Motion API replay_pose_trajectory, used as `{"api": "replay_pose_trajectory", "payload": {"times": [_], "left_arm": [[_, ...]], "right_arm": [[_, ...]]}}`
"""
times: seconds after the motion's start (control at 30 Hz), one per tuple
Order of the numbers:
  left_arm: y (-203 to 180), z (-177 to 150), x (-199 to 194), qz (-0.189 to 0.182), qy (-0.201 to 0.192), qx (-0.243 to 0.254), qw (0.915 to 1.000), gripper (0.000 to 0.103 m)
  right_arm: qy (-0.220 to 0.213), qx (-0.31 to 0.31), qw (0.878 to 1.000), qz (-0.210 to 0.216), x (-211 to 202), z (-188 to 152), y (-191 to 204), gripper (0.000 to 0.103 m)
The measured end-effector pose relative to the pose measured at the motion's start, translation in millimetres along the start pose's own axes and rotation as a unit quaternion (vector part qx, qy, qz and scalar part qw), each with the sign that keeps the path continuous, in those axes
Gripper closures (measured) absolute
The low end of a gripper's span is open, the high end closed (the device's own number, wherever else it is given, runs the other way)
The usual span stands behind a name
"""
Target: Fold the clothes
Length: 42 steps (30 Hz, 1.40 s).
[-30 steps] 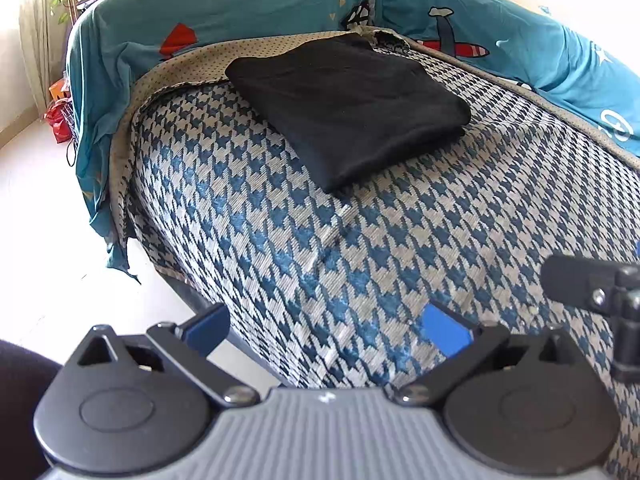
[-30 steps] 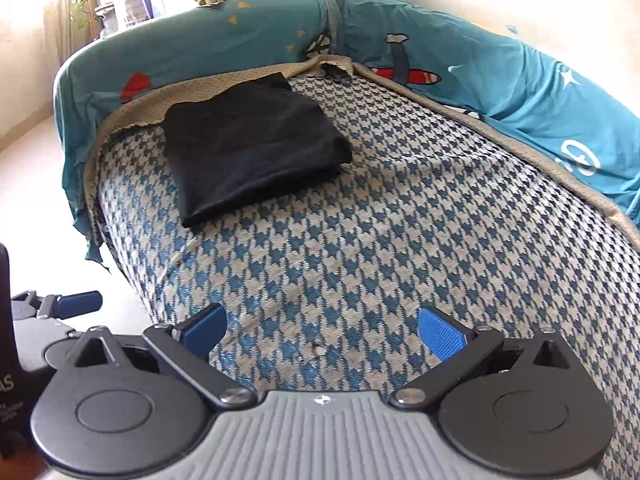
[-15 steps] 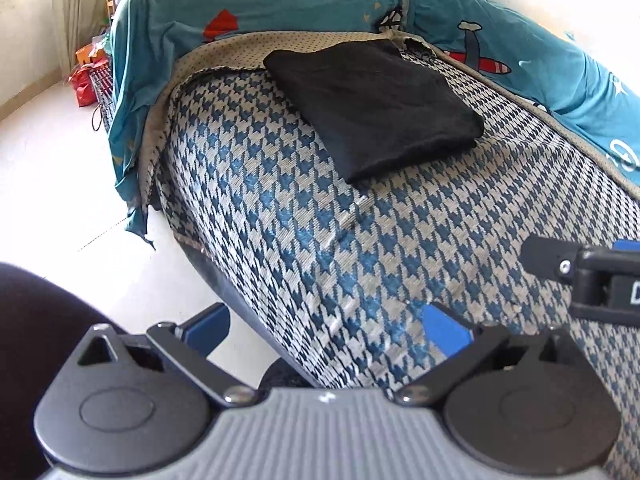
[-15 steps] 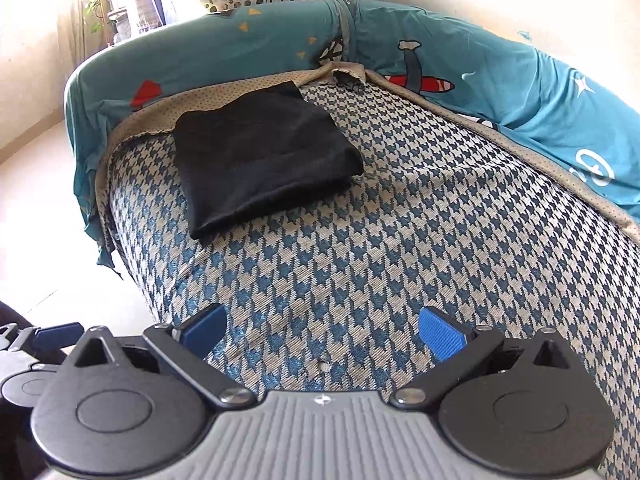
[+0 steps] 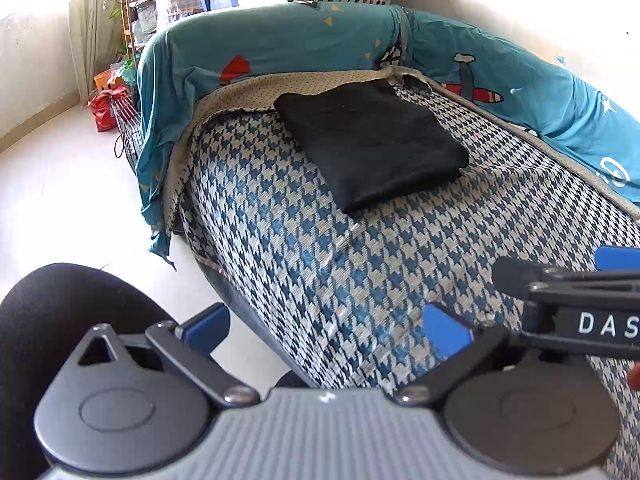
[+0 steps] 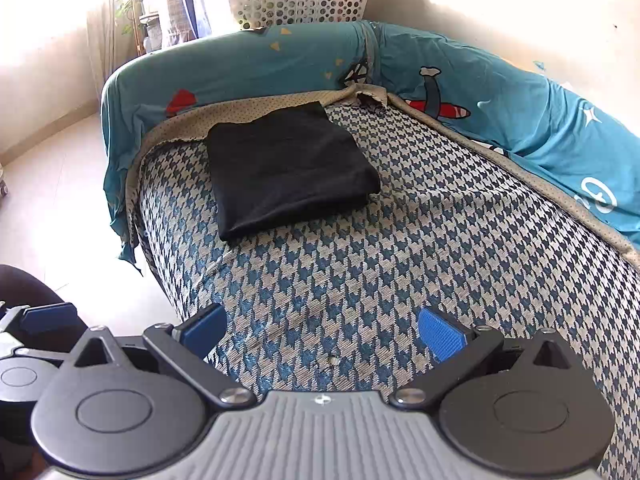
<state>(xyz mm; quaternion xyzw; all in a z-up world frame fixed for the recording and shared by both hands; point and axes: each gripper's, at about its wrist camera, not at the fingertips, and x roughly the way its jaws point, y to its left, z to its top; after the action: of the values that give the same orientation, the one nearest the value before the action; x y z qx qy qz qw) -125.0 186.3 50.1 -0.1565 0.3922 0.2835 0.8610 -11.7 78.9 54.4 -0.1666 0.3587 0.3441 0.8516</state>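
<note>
A black garment (image 5: 372, 142) lies folded into a flat rectangle on the houndstooth seat cover (image 5: 320, 248), near the far left corner; it also shows in the right wrist view (image 6: 288, 170). My left gripper (image 5: 326, 326) is open and empty, held low over the seat's front edge, well short of the garment. My right gripper (image 6: 322, 330) is open and empty, also over the front of the seat (image 6: 400, 264). The right gripper's body (image 5: 580, 300) shows at the right edge of the left wrist view.
A teal printed sheet (image 5: 280, 44) covers the sofa's back and arm. A white perforated laundry basket (image 6: 298, 2) stands behind the sofa. A red bag (image 5: 105, 106) and shelves with plants (image 5: 128, 12) stand on the floor at left. A dark knee (image 5: 48, 340) is at lower left.
Both grippers have pulled back and tilted up from the seat, so the garment looks farther away and the basket has come into view. The garment has not moved.
</note>
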Motion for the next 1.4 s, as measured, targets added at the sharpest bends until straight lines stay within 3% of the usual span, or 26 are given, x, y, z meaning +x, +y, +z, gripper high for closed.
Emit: {"api": "replay_pose_trajectory", "payload": {"times": [1.4], "left_arm": [[-20.0,14.6,-3.0,-0.018,-0.007,0.041,0.9990,0.000]], "right_arm": [[-0.004,0.054,0.999,-0.002,-8.5,-1.1,-19.0,0.000]]}}
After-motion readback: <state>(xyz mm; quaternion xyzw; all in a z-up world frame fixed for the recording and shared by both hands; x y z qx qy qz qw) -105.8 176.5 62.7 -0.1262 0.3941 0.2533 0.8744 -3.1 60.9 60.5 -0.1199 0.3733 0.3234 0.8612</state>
